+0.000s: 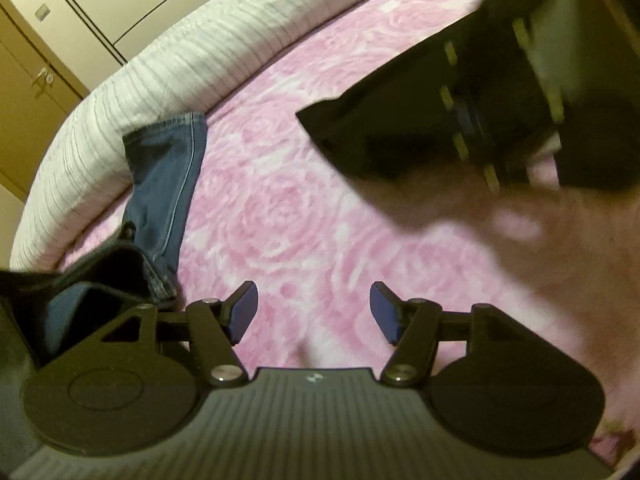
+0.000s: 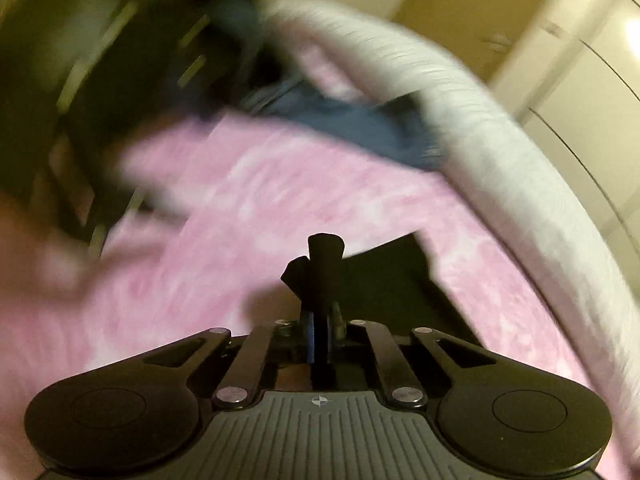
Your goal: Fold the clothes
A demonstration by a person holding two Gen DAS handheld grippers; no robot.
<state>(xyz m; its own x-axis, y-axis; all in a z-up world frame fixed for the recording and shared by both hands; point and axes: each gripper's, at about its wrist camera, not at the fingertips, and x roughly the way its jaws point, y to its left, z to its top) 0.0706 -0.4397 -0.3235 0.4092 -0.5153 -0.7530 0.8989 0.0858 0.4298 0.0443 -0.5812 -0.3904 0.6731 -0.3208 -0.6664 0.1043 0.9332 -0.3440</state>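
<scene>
While right tongs [image 2: 319, 332] pinch a black garment [image 2: 396, 276] at lower centre, left tongs [image 1: 314, 312] gape wide, holding nothing; jeans [image 1: 168, 184] lie unfolded at left on the pink bed [image 1: 280, 200]. Folding looks unfinished.

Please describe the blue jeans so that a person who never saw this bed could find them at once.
Start from the pink rose-patterned bedcover and follow it to the white striped roll along its far edge. The jeans lie against that roll, ahead and left of the open left gripper. They are the only faded blue denim; the other garment, held up nearby, is black.
</scene>
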